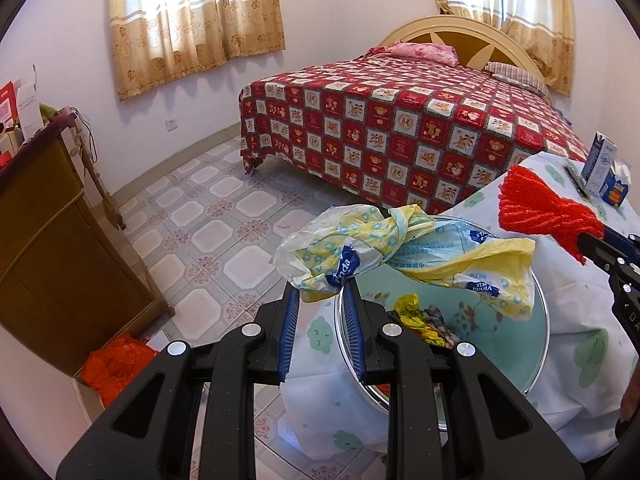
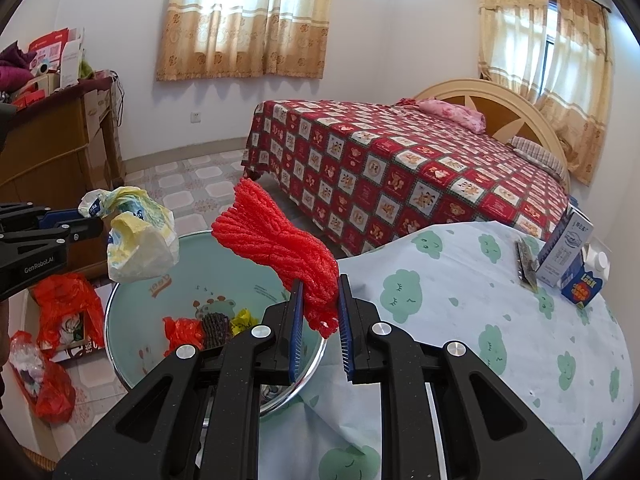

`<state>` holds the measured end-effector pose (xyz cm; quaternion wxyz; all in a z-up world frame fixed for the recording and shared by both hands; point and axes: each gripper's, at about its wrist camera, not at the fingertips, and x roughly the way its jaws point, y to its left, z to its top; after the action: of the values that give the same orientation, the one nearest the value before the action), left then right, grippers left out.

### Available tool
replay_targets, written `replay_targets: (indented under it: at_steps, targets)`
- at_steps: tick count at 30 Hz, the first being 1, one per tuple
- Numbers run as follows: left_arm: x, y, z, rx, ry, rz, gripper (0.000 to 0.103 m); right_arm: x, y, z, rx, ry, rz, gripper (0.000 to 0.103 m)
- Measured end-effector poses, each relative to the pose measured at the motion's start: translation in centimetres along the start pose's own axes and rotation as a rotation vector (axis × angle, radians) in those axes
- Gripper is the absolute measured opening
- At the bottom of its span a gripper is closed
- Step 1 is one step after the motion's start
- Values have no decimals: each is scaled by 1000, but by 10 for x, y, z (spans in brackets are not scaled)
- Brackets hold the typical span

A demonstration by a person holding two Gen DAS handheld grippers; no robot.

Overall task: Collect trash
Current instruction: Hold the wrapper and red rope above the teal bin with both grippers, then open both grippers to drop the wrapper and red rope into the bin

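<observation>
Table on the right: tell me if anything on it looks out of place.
The cloud-print cloth still carries a milk carton, a small blue box and a flat dark wrapper. Nothing is spilled or tipped.

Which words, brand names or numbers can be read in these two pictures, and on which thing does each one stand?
"Vinda": on the crumpled plastic wrapper held in the left gripper.
"GenRobot.AI": on the side of the left gripper, in the right wrist view.
Small print on the wrapper: too small to read.
Print on the blue and white carton on the table: too small to read.
Print on the small blue box beside it: blurred.
Red boxes on the cabinet: unreadable.
</observation>
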<state>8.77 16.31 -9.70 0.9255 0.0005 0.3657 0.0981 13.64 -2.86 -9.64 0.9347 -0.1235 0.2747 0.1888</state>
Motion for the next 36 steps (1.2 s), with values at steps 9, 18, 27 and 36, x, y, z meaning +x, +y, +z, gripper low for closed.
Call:
replay_targets:
  at_steps: [9,18,27,36]
  targets:
    - [-2,-1,2,3,-5,-7,24,2,2,2,-5,-1,0,17]
    - [-12,-7,4,12,-32,-43,48,2,1,1,7,2,7,30]
    - [-48,-25,2,28,-99,-101,70,-43,-21,-7,117,-63,-2,48]
    - [-100,-37,6,37,-214,-135,83,-115,-32,-14,134,-186,-74,59]
